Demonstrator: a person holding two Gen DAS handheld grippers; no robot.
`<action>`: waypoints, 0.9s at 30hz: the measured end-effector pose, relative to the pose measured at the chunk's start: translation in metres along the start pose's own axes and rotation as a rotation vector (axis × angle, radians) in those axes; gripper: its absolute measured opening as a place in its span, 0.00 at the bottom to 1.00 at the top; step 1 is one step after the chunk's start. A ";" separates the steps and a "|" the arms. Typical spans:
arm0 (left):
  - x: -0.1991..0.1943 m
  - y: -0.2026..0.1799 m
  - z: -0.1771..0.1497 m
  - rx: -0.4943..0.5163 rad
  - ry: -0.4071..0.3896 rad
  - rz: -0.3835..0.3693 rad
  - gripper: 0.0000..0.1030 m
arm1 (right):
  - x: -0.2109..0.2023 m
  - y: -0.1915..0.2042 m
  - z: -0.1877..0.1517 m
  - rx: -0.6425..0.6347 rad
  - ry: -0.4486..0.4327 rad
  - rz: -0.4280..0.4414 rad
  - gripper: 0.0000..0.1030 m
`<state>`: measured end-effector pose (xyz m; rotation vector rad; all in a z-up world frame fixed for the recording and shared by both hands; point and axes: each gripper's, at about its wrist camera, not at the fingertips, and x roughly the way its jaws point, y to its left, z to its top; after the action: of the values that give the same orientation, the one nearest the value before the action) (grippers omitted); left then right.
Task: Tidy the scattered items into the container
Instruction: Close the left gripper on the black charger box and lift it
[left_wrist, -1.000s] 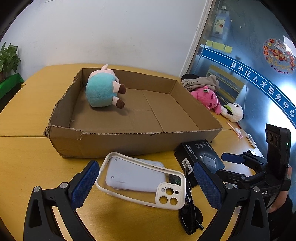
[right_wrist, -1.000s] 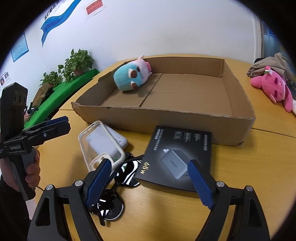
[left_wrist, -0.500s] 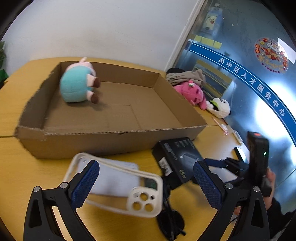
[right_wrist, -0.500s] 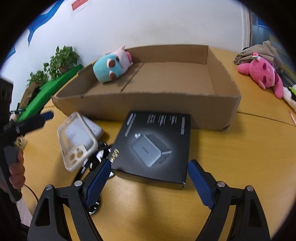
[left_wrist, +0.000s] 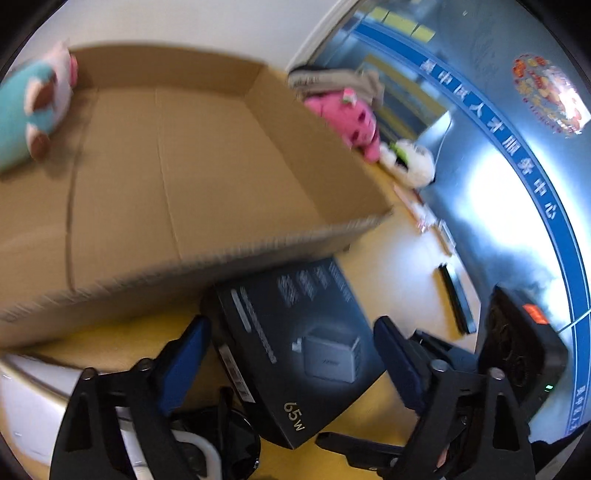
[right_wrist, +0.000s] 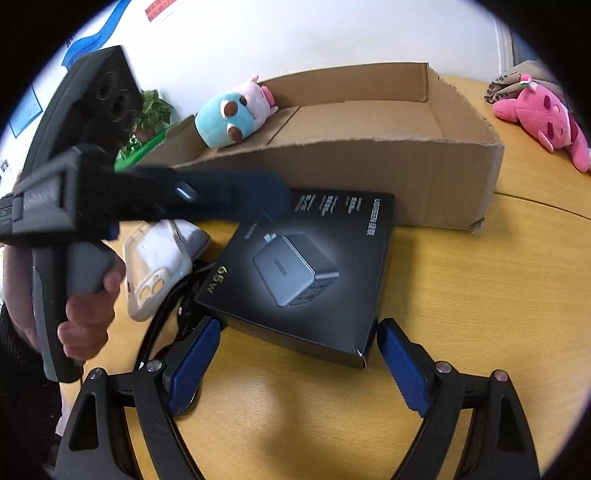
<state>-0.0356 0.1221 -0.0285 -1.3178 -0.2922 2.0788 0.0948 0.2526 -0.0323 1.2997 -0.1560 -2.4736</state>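
Observation:
A black charger box (left_wrist: 295, 332) (right_wrist: 306, 266) lies on the yellow table in front of the cardboard box (left_wrist: 221, 258) (right_wrist: 369, 162). My left gripper (left_wrist: 291, 354) straddles the charger box and its jaws are closing; the pads do not visibly press on it. From the right wrist view the left gripper (right_wrist: 240, 192) is a blur over the box's far left corner. My right gripper (right_wrist: 297, 365) stands open at the box's near edge, not touching it. A teal plush (right_wrist: 225, 118) (left_wrist: 22, 110) lies inside the cardboard box.
A white phone case (right_wrist: 155, 266) and black sunglasses (right_wrist: 166, 314) lie left of the charger box. A pink plush (right_wrist: 543, 118), a white plush (left_wrist: 406, 162) and grey cloth (left_wrist: 332, 77) sit right of the cardboard box. Pens (left_wrist: 424, 210) lie near the table's right edge.
My left gripper swung right from above the phone case to straddle the charger box, and its jaws narrowed. My right gripper sank closer to the box's near edge.

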 end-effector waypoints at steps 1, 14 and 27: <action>0.005 -0.002 -0.001 0.010 0.014 0.025 0.82 | 0.002 0.001 0.000 -0.008 0.005 -0.008 0.86; 0.000 -0.009 -0.014 0.032 0.022 0.072 0.75 | 0.000 0.007 -0.009 -0.017 -0.017 -0.112 0.57; -0.069 -0.058 -0.019 0.126 -0.141 0.086 0.75 | -0.061 0.041 -0.003 -0.065 -0.151 -0.145 0.56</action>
<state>0.0235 0.1201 0.0422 -1.1297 -0.1644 2.2289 0.1396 0.2359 0.0235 1.1349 -0.0173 -2.6759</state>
